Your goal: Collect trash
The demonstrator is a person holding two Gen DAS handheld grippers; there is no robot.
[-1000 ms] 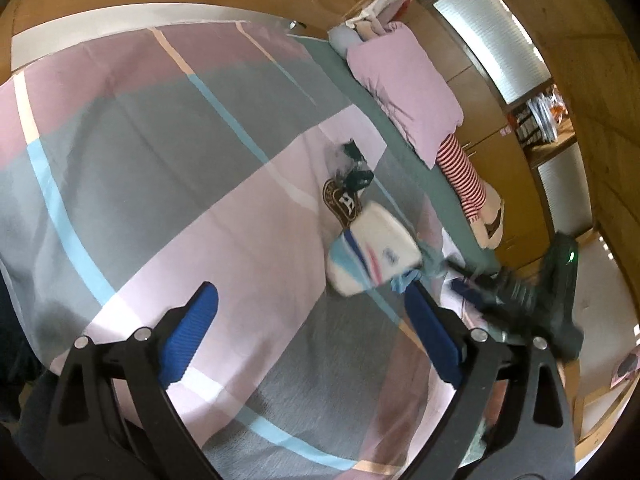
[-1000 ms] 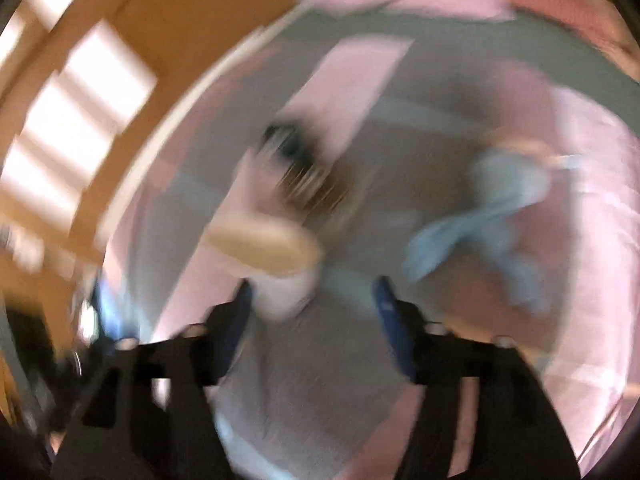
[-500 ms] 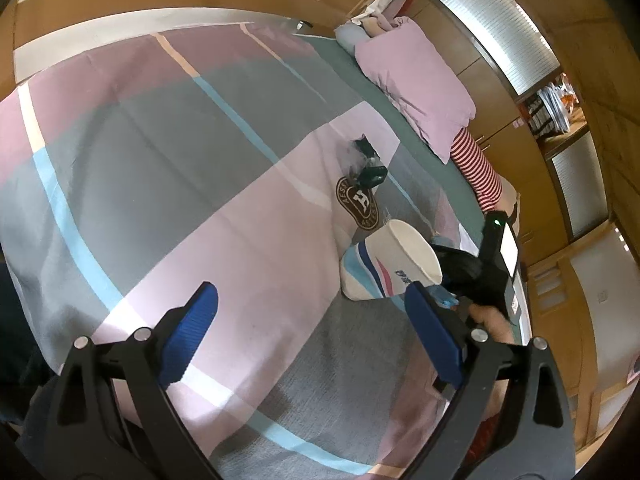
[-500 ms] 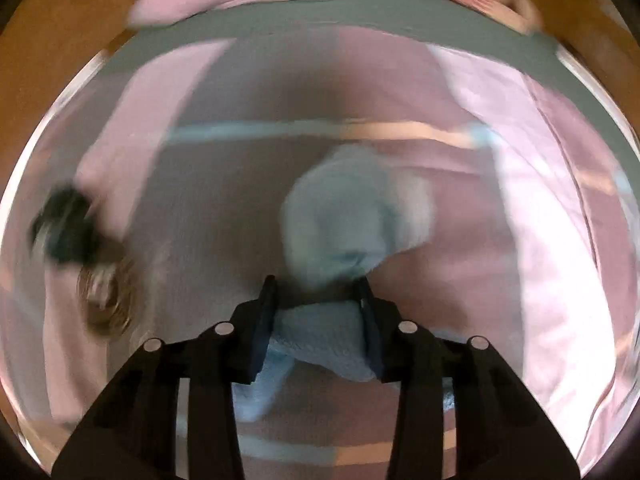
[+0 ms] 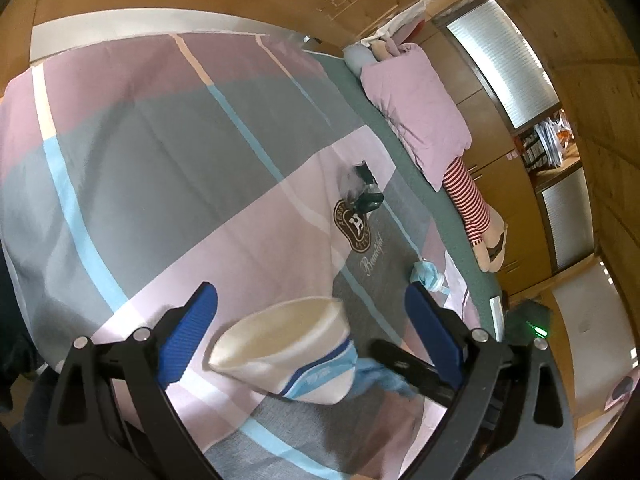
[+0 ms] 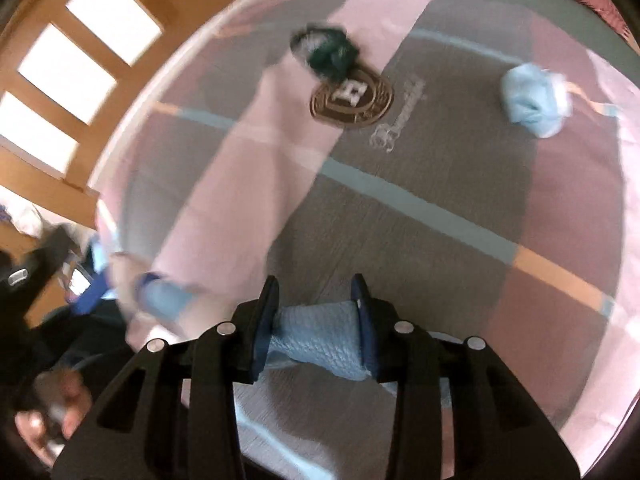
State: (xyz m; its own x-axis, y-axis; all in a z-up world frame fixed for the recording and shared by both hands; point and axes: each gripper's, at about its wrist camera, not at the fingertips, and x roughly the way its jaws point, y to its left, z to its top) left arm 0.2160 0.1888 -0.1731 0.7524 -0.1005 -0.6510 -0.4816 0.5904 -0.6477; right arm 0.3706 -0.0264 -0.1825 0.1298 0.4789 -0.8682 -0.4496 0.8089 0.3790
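While the right gripper [image 6: 316,320] holds its fingers clamped on a wad of pale blue quilted paper towel [image 6: 320,340], the left gripper [image 5: 310,332] hangs with fingers wide apart around, not touching, a cream paper cup with blue stripes [image 5: 288,354] lying tipped near the bed's [image 5: 160,160] near edge. The cup's mouth looks bare inside. The wad could miss that sideways opening or nudge the cup over the edge. Farther in lie a crumpled light blue tissue [image 6: 534,100] and, toward the head of the bed, a dark green crinkled wrapper [image 6: 328,54].
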